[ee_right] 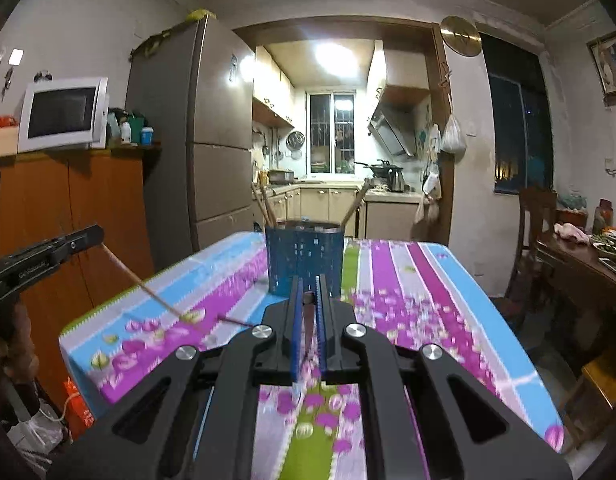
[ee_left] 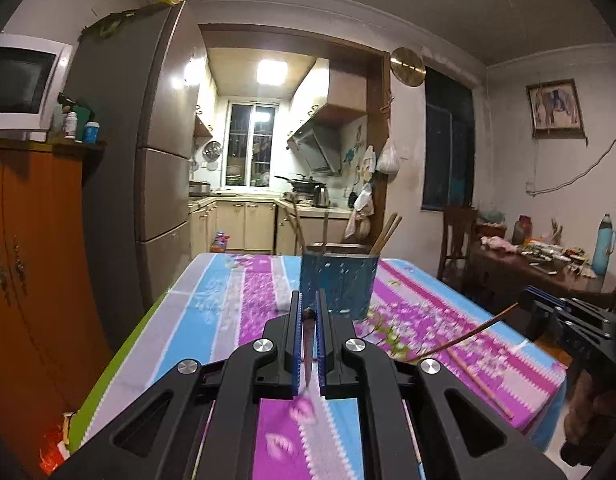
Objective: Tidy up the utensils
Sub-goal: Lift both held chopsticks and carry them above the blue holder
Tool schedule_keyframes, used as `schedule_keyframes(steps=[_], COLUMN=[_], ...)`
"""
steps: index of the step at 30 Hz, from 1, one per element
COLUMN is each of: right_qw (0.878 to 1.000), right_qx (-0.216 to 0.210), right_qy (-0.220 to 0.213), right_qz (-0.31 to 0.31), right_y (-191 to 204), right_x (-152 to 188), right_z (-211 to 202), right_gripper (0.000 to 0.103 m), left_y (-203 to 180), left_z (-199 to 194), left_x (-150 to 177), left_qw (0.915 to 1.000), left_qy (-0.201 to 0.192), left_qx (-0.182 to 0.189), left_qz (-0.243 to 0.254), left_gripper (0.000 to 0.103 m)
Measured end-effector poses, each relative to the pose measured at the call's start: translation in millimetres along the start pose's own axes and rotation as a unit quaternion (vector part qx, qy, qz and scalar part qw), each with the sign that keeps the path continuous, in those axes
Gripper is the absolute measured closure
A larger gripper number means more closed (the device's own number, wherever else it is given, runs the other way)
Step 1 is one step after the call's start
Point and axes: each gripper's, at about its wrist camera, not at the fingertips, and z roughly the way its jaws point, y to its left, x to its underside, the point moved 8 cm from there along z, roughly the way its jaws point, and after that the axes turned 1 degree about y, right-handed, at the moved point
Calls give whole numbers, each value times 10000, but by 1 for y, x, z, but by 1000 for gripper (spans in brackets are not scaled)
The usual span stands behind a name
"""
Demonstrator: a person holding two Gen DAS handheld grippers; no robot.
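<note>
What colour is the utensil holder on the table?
Blue, with small pale speckles: the utensil holder shows best in the right wrist view.

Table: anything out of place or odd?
One loose chopstick lies flat on the tablecloth, right of the blue holder and apart from it, while others stand inside the holder. Nothing spilled or damaged shows.

The only lettering is a small pale word printed along the side of the left gripper (ee_right: 102,236), at the left edge of the right wrist view; it is too blurred to read.
</note>
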Motion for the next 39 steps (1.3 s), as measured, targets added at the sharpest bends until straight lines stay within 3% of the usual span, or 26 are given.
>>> schedule_keyframes(steps=[6, 16, 25, 30, 39], right_qw=[9997, 9986, 9976, 9975, 9896], right_qx=[-210, -458, -615, -642, -447], right_qy=[-64, 16, 56, -21, -1327], right_qz=[80, 276, 307, 297, 328], right_y=[-8, -13, -9, -12, -31], right_x=[-30, -50, -58, -73, -195], right_z=[10, 19, 24, 32, 55], right_gripper=[98, 98, 98, 98, 98], left_y=[-10, -8, -6, -7, -27], left_z=[10, 27, 36, 53, 104], left_x=[-27, -51, -64, -89, -207], left_qw=[9997, 9977, 9964, 9968, 9899], left_qy=[51, 307, 267, -17, -1158], left_qx=[217, 596, 759, 746, 792], left_qz=[114, -138, -266, -286, -185], left_gripper=[95, 95, 95, 95, 95])
